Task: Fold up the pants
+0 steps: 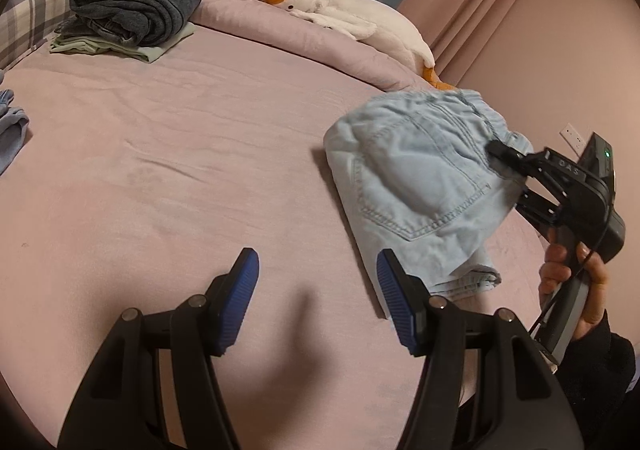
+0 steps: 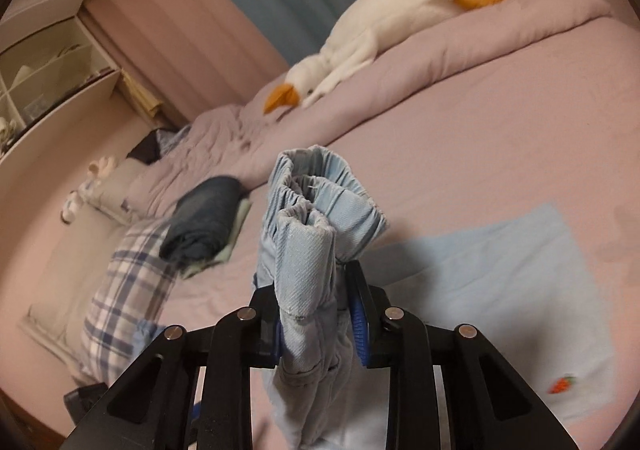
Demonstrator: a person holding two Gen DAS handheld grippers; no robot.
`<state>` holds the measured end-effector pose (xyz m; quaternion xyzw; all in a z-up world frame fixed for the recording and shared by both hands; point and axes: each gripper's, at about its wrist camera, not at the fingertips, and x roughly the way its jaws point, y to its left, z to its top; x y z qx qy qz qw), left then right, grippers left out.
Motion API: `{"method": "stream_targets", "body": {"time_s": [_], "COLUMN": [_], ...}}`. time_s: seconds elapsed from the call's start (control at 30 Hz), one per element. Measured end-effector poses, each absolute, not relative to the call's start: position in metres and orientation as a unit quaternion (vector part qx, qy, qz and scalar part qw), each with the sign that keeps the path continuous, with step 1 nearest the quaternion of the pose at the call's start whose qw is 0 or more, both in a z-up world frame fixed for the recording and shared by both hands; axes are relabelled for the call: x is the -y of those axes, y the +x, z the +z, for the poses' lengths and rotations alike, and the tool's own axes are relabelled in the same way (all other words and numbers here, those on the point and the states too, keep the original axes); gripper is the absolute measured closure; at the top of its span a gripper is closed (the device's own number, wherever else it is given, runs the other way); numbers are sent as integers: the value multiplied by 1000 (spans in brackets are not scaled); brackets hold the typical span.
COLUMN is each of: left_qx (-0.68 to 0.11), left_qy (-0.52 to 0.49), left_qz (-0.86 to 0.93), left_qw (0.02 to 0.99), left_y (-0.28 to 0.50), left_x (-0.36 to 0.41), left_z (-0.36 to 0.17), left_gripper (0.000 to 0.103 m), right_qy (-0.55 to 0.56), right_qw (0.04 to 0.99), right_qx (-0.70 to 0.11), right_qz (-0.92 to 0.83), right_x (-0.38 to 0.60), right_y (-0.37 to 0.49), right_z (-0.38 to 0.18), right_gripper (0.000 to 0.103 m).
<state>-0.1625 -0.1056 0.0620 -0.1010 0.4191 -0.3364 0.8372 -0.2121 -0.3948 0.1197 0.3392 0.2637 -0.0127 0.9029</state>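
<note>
The folded light-blue denim pants (image 1: 416,177) hang above the pink bed, back pocket showing, pinched at the elastic waistband by my right gripper (image 1: 498,155). In the right wrist view the bunched waistband (image 2: 320,217) stands up between the blue pads (image 2: 358,322), so the right gripper (image 2: 316,326) is shut on the pants. My left gripper (image 1: 318,270) is open and empty, low over the bedsheet, just left of the pants' lower edge.
A stack of folded dark jeans on a green garment (image 1: 136,9) lies at the far left of the bed (image 1: 180,137). A white goose plush (image 1: 352,17) lies on the duvet. A plaid pillow (image 1: 32,13), a light-blue cloth (image 2: 516,290) and another blue garment (image 1: 10,121) lie nearby.
</note>
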Motion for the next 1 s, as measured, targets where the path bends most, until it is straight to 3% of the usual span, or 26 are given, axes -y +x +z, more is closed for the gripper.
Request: {"method": "stream_targets", "body": {"time_s": [1.0], "left_qx": [-442], "left_qy": [-63], "left_qz": [-345], "left_qw": [825], "left_y": [-155], "left_x": [132], "left_z": [51], "left_gripper": [42], "right_qy": [296], "right_qw": [912], "right_qx": [-246], "right_qz": [-141], "right_x": [447], "right_y": [-262], "right_z": [114], "right_gripper": [77]}}
